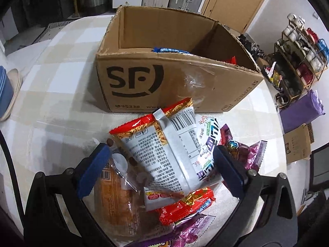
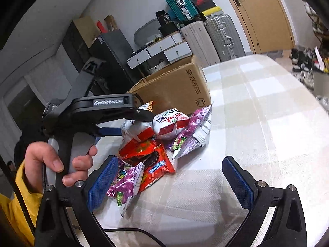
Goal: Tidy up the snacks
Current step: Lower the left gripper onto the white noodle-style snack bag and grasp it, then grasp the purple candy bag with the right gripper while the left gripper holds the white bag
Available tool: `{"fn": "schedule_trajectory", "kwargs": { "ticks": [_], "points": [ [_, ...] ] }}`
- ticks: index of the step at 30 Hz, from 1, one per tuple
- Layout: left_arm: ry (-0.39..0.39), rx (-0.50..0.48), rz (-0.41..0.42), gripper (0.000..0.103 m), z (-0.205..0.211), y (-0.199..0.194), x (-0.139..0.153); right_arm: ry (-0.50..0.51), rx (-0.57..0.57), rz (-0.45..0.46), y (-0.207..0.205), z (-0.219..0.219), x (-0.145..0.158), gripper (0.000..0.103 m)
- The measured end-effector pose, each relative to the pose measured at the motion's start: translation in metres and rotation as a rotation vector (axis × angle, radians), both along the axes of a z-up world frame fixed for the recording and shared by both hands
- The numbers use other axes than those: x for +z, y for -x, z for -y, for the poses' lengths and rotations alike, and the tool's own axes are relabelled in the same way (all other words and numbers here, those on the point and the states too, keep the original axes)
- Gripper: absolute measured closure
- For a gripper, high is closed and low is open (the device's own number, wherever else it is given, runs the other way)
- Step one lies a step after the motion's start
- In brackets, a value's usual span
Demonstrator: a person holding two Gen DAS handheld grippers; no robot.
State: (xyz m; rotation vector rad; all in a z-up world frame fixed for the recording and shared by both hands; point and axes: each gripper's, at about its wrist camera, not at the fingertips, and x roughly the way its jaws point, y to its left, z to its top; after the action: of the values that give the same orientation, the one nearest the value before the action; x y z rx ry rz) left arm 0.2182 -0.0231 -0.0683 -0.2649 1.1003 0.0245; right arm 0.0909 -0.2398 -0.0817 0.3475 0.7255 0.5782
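An open cardboard SF box [image 1: 164,82] stands on the checked tablecloth [image 1: 61,103], with a blue packet [image 1: 170,50] and something red [image 1: 232,59] inside. In front of it lies a pile of snacks. My left gripper [image 1: 162,148] is open, its blue pads straddling a white-and-red noodle packet [image 1: 164,154] on top of the pile. A clear bread packet [image 1: 117,195] and a red packet [image 1: 185,205] lie beneath. My right gripper [image 2: 169,160] is open above the table beside the pile, its left pad close to a purple packet [image 2: 125,183] and a red cookie packet [image 2: 154,162].
A hand [image 2: 51,164] in a yellow sleeve holds the left gripper [image 2: 123,111]. Blue bowls [image 1: 6,94] sit at the table's left edge. A purple pack [image 1: 300,111], small carton [image 1: 298,144] and shoe rack [image 1: 298,47] stand to the right. A cable [image 2: 133,230] crosses the near edge.
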Motion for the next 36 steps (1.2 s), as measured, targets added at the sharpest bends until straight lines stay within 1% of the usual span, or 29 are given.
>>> {"fn": "schedule_trajectory", "kwargs": {
  "ticks": [3,5,6,8,10,11,12,13,18,23,24,28,32,36],
  "points": [
    [0.027,0.009,0.017,0.011,-0.003,0.001,-0.001,-0.032,-0.004,-0.008,-0.001,0.005,-0.002,0.001],
    [0.062,0.012,0.029,0.021,-0.007,0.001,-0.002,-0.037,-0.005,-0.026,-0.004,0.005,-0.004,0.001],
    [0.073,0.016,0.032,0.023,-0.009,0.001,-0.002,-0.037,-0.004,-0.031,-0.004,0.005,-0.004,0.001],
    [0.075,0.017,0.041,0.037,-0.011,0.001,-0.002,-0.038,0.000,-0.030,-0.004,0.004,-0.005,0.001],
    [0.069,0.010,0.049,0.044,-0.011,0.002,-0.002,-0.038,0.007,-0.030,-0.005,0.003,-0.005,0.001],
    [0.072,0.008,0.057,0.049,-0.011,0.002,-0.002,-0.039,0.009,-0.034,-0.005,0.003,-0.005,0.001],
    [0.081,0.005,0.063,0.052,-0.012,0.004,-0.002,-0.042,0.008,-0.039,-0.007,0.003,-0.006,0.001],
    [0.088,0.004,0.071,0.059,-0.013,0.006,0.000,-0.046,0.007,-0.044,-0.007,0.004,-0.007,0.001],
    [0.102,-0.023,0.074,0.062,-0.006,0.016,0.001,-0.069,-0.008,-0.058,-0.008,0.009,-0.009,0.001],
    [0.115,-0.038,0.087,0.063,-0.002,0.026,0.007,-0.052,-0.013,-0.051,-0.007,0.008,-0.008,0.001],
    [0.124,-0.039,0.093,0.063,-0.013,0.041,0.009,-0.048,-0.013,-0.050,-0.007,0.008,-0.008,0.001],
    [0.136,-0.046,0.110,0.063,-0.016,0.052,0.016,-0.033,-0.014,-0.051,-0.008,0.006,-0.009,0.001],
    [0.183,-0.046,0.127,0.063,-0.025,0.065,0.023,-0.017,-0.013,-0.050,-0.007,0.004,-0.009,0.001],
    [0.226,-0.028,0.157,0.063,-0.041,0.078,0.031,0.023,-0.018,-0.035,-0.005,-0.001,-0.006,0.001]
  ]
}}
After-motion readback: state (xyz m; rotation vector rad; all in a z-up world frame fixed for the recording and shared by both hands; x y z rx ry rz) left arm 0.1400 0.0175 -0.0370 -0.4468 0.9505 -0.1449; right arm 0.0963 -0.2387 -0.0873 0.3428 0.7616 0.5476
